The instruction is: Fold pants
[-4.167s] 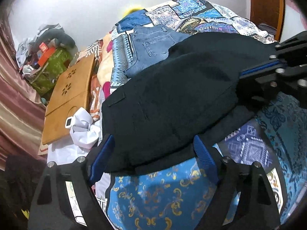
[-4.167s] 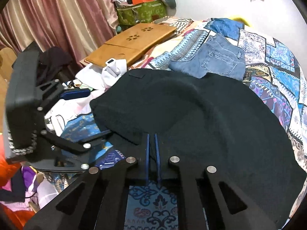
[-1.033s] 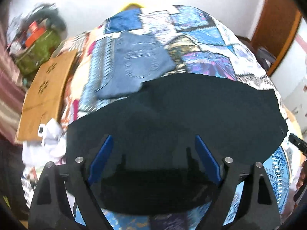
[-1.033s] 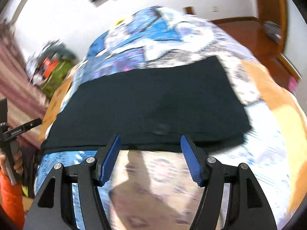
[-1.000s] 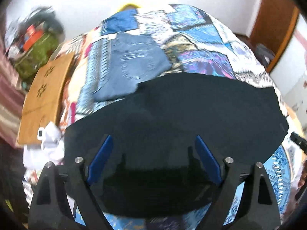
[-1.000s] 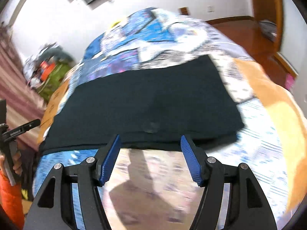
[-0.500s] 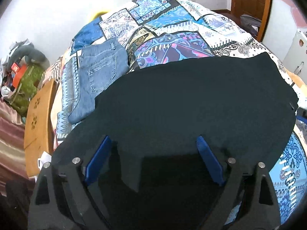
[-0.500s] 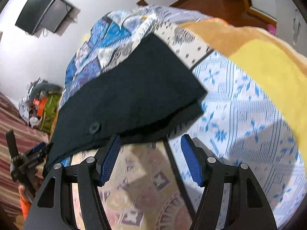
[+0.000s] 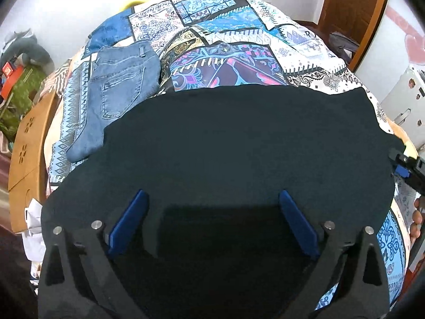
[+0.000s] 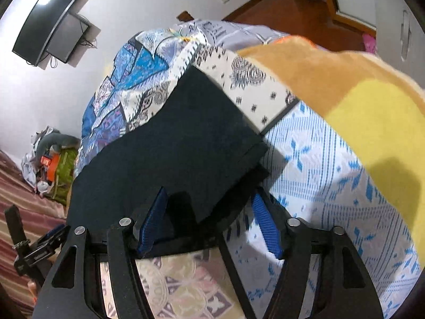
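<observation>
Jaws of the left gripper (image 9: 212, 223) stand wide apart and have just been opening further; both blue pads (image 9: 129, 226) hang over the black pants (image 9: 239, 143) without pressing the cloth, and the fabric fills the gap beneath them. Jaws of the right gripper (image 10: 209, 223) stand at a middle width and have just been closing; the near corner of the black pants (image 10: 170, 154) lies between its pads (image 10: 154, 223), but the pads do not clamp it. Black pants are spread flat across the patterned bedspread (image 9: 225, 53), laid in two layers, with the lower layer showing as a narrow strip along the near edge in the right wrist view. A pair of folded blue jeans (image 9: 117, 90) lies on the bedspread beyond the black pants, its lower end touching or just overlapped by their far left edge. A wooden lap tray (image 9: 26, 138) leans at the left side of the bed. In the left wrist view the right gripper's tip (image 9: 406, 167) sits at the right end of the pants. In the right wrist view an orange and yellow blanket (image 10: 358, 101) covers the bed to the right, well apart from the pants, and a wall-mounted monitor (image 10: 47, 24) hangs at upper left.
</observation>
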`<act>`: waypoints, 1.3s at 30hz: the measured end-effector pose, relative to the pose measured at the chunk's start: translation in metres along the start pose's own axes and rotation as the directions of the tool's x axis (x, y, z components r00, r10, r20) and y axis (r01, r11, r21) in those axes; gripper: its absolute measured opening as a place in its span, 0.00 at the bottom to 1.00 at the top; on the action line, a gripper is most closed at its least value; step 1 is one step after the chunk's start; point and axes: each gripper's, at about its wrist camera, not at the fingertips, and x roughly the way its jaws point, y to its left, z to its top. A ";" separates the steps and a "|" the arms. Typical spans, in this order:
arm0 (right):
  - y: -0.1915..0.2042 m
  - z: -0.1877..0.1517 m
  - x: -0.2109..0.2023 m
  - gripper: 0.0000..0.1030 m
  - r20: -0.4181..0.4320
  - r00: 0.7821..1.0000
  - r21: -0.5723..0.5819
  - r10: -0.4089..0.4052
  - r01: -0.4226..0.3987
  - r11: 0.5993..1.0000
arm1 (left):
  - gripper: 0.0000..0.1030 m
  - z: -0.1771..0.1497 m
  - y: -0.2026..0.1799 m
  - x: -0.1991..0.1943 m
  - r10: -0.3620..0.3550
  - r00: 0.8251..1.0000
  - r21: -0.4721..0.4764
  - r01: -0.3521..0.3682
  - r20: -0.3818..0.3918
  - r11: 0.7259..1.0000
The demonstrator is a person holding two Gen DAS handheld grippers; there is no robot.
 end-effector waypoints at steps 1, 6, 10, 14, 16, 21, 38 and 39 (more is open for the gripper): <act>0.000 0.002 0.001 0.41 0.002 1.000 -0.002 -0.011 0.011 1.000 | 0.98 0.000 -0.001 0.000 0.003 1.000 0.004 -0.003 0.004 1.000; 0.001 0.011 0.002 0.18 0.015 1.000 -0.027 -0.007 0.008 1.000 | 0.98 -0.001 -0.002 -0.002 -0.002 1.000 0.006 0.001 0.008 1.000; 0.011 0.016 -0.013 0.13 0.070 0.997 -0.059 -0.010 0.014 0.998 | 0.98 -0.003 0.000 -0.004 -0.012 1.000 0.006 0.012 0.007 1.000; 0.032 0.030 -0.039 0.11 0.139 0.990 -0.083 0.025 -0.013 0.996 | 0.97 -0.008 0.000 -0.013 -0.015 1.000 0.018 0.015 0.017 1.000; 0.050 0.039 -0.052 0.11 0.168 0.985 -0.122 0.044 -0.023 0.992 | 0.97 -0.011 0.003 -0.020 -0.018 0.999 0.013 0.018 0.030 1.000; 0.110 0.055 -0.083 0.11 0.228 0.967 -0.246 0.118 -0.060 0.967 | 0.97 -0.022 0.023 -0.048 -0.041 0.995 -0.038 0.045 0.087 0.998; 0.282 0.011 -0.045 0.11 0.063 0.939 -0.509 0.339 -0.262 0.820 | 0.97 -0.088 0.116 -0.111 0.046 0.985 -0.175 -0.017 0.164 0.984; 0.288 0.005 -0.038 0.11 0.040 0.941 -0.520 0.336 -0.267 0.811 | 0.97 -0.091 0.120 -0.112 0.052 0.985 -0.182 -0.022 0.164 0.983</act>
